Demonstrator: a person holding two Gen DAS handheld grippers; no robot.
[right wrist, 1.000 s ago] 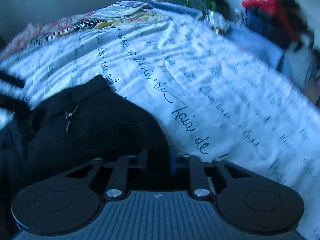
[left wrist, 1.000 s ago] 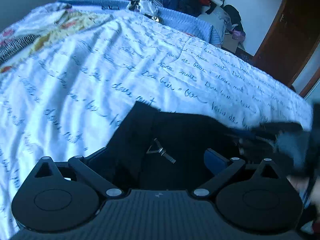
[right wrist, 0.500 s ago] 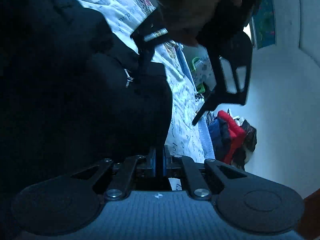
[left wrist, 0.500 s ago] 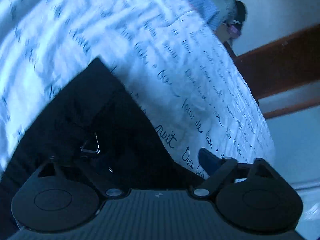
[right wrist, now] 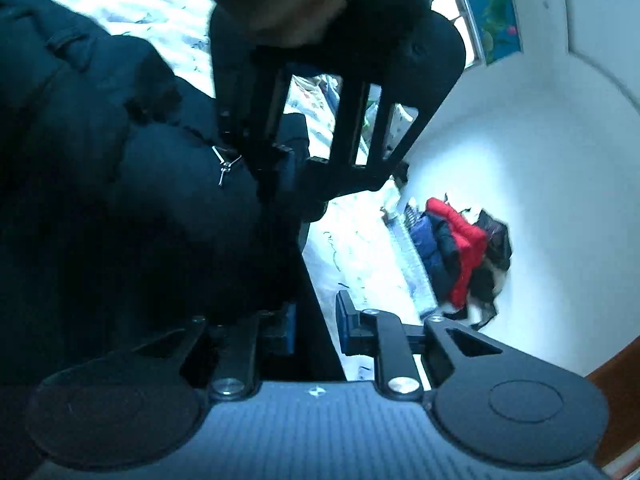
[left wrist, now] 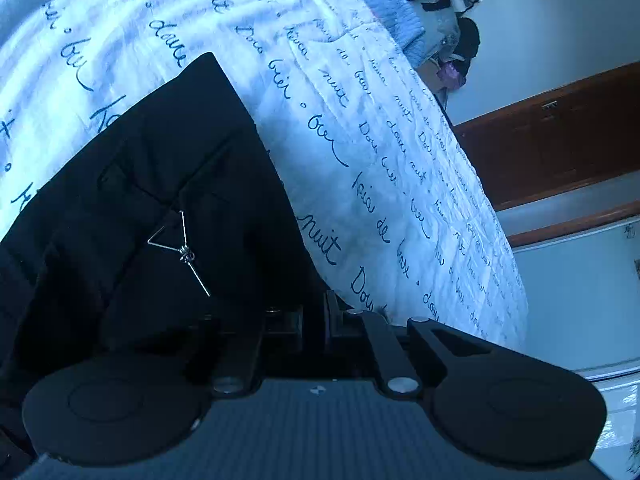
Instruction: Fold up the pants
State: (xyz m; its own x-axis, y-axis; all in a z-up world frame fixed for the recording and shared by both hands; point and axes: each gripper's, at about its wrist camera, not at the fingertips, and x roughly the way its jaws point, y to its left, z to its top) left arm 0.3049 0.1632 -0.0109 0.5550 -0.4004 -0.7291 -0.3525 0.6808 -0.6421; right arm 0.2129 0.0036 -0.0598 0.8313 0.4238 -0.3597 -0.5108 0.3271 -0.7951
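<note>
Left fingers (left wrist: 314, 320) now pinched on black pants (left wrist: 160, 184), no longer wide; right fingers (right wrist: 316, 330) opening around fabric.

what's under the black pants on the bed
The black pants lie on a white bedspread printed with dark handwriting, which shows around them. Whatever lies directly beneath the pants is covered.

The black pants (left wrist: 168, 208) run off the left and lower edges, so their full shape can't be made out. The left tool (left wrist: 314, 322) has its fingertips buried in dark cloth; the pinch itself is hidden. In front of the right tool (right wrist: 316, 328), the hand (right wrist: 288, 8) is blurred and cut by the top edge. The clothes pile (right wrist: 456, 256) beyond is too small to sort.
</note>
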